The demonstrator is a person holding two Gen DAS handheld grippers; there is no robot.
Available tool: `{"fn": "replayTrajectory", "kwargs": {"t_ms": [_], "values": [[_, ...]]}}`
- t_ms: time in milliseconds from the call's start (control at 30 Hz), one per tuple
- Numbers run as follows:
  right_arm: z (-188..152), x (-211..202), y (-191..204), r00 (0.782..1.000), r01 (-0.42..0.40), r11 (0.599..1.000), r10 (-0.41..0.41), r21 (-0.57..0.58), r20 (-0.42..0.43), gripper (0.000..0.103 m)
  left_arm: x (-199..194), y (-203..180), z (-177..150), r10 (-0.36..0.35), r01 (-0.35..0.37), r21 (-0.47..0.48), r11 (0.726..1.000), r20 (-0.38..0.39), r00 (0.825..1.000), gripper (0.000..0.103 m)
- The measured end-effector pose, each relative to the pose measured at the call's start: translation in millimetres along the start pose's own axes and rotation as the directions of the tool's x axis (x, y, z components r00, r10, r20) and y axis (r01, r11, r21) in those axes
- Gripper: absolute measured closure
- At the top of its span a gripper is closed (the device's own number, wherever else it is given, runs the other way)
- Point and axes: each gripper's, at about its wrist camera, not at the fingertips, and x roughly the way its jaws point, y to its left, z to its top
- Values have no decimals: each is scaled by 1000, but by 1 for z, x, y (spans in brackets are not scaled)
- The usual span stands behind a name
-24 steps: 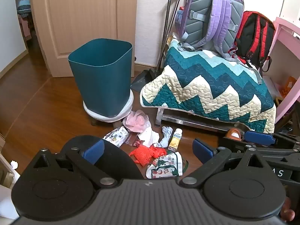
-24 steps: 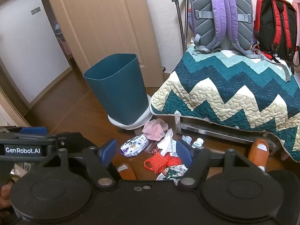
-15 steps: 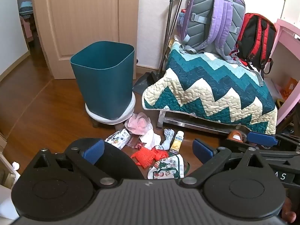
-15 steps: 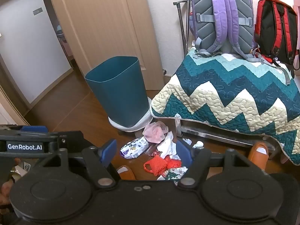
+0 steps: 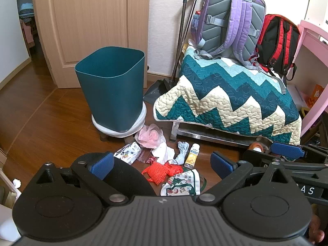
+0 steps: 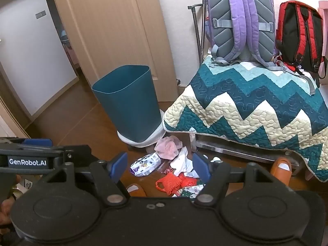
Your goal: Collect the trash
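A teal trash bin (image 5: 112,86) stands on a white stool on the wooden floor; it also shows in the right wrist view (image 6: 129,102). Trash lies in front of it: a pink net (image 5: 150,136), a printed wrapper (image 5: 128,152), white tissue (image 5: 164,152), a small yellow bottle (image 5: 192,153), a red mesh bag (image 5: 162,170) and a green printed pouch (image 5: 182,184). My left gripper (image 5: 162,164) is open and empty, held above the pile. My right gripper (image 6: 160,166) is open and empty above the same pile, with the wrapper (image 6: 145,164) and red mesh (image 6: 172,181) between its fingers.
A bench under a zigzag quilt (image 5: 231,98) stands right of the bin, with a purple backpack (image 5: 227,22) and a red backpack (image 5: 278,41) on it. A dustpan (image 5: 157,88) leans by the wall. Orange slippers (image 6: 280,168) lie on the floor. A wooden door (image 5: 92,20) is behind.
Both views have tilted up and drawn back slightly, so the trash pile sits lower in frame. Both grippers stay open.
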Motion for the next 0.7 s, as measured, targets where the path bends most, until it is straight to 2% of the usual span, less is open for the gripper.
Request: {"fn": "replayTrajectory", "kwargs": {"t_ms": [700], "values": [[0, 1, 2, 1000, 3, 1000, -3, -8, 11, 34, -2, -1, 3, -1, 1, 3, 1000, 0, 1000, 2]]}}
